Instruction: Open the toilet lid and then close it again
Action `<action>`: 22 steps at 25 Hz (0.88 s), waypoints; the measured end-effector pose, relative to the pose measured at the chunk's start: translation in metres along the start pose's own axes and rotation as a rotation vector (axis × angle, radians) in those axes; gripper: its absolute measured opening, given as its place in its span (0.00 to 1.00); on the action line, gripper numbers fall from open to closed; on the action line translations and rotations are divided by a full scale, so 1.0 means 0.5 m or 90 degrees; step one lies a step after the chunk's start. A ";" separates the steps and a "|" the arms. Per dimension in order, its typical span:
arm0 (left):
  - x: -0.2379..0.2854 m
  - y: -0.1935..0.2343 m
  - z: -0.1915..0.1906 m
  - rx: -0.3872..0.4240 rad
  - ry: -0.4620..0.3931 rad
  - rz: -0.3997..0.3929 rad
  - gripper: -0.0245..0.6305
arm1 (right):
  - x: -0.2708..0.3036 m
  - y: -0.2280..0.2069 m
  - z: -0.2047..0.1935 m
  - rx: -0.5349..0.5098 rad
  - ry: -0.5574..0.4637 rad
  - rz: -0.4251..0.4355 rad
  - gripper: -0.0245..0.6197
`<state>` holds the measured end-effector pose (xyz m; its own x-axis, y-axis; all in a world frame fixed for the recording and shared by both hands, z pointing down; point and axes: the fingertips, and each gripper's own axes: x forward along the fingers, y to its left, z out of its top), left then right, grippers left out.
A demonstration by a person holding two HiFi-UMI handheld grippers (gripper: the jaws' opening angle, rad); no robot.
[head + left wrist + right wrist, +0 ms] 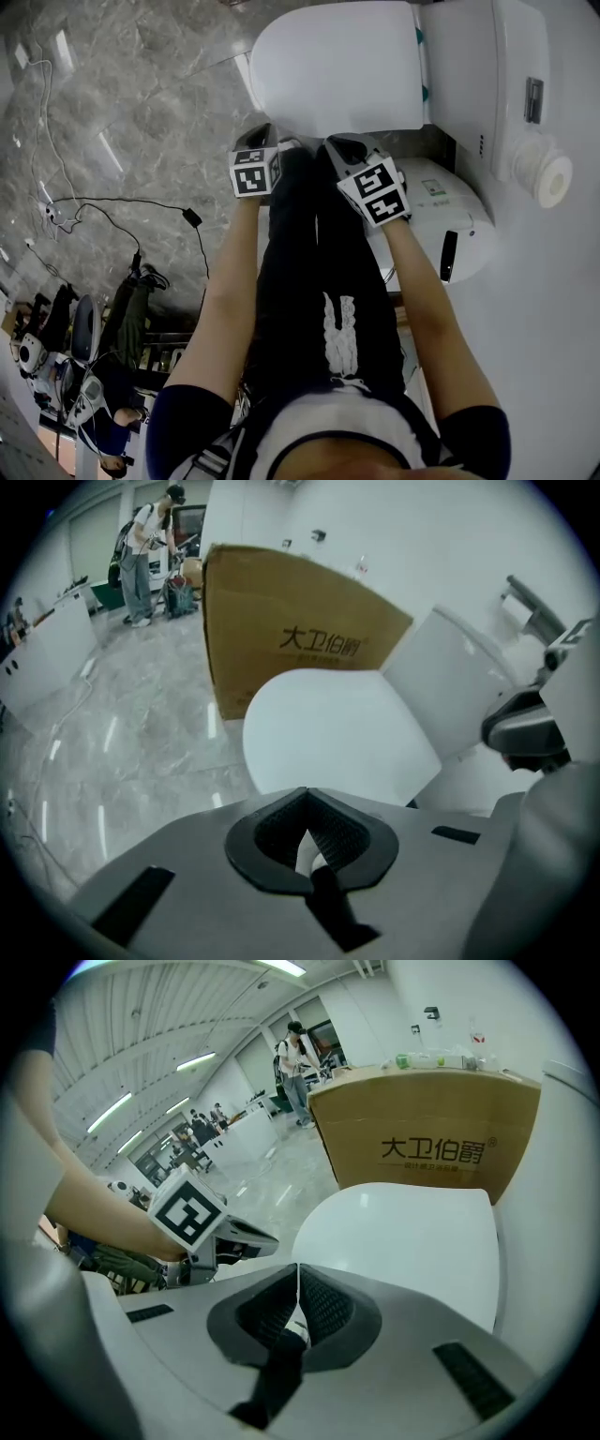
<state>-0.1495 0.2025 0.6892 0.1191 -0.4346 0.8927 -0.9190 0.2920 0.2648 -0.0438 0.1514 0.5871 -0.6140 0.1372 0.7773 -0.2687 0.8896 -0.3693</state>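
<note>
Brown cardboard box with black printed characters (pixel 433 1138): lower part hidden behind white oval toilet lid (pixel 403 1241) | white toilet tank (pixel 469 56): cut off by head view's top edge | small green and clear items on box top (pixel 436 1059): too small to identify | distant standing figures (pixel 199 1131): too small to tell apart

A: Left hand-held gripper (pixel 265 139)?
B: I read its jaws together, empty, tipped steeply down.
A: Right hand-held gripper (pixel 343 147)?
B: Same, jaws together, empty. My forearms (pixel 225 300) reach forward, side by side.
</note>
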 end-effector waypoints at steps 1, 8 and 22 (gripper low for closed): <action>-0.022 -0.027 0.022 0.000 -0.030 -0.031 0.05 | -0.006 0.006 0.004 0.004 -0.003 0.002 0.06; -0.172 -0.175 0.104 0.019 -0.129 -0.178 0.05 | -0.056 0.050 0.038 0.045 -0.034 0.013 0.05; -0.265 -0.246 0.083 0.034 -0.145 -0.210 0.05 | -0.116 0.099 0.034 0.039 -0.071 0.027 0.05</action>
<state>-0.0680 0.1889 0.5231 0.3306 -0.6774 0.6572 -0.8642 0.0627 0.4993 -0.0342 0.1799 0.5150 -0.7036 0.1222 0.7001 -0.2831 0.8554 -0.4338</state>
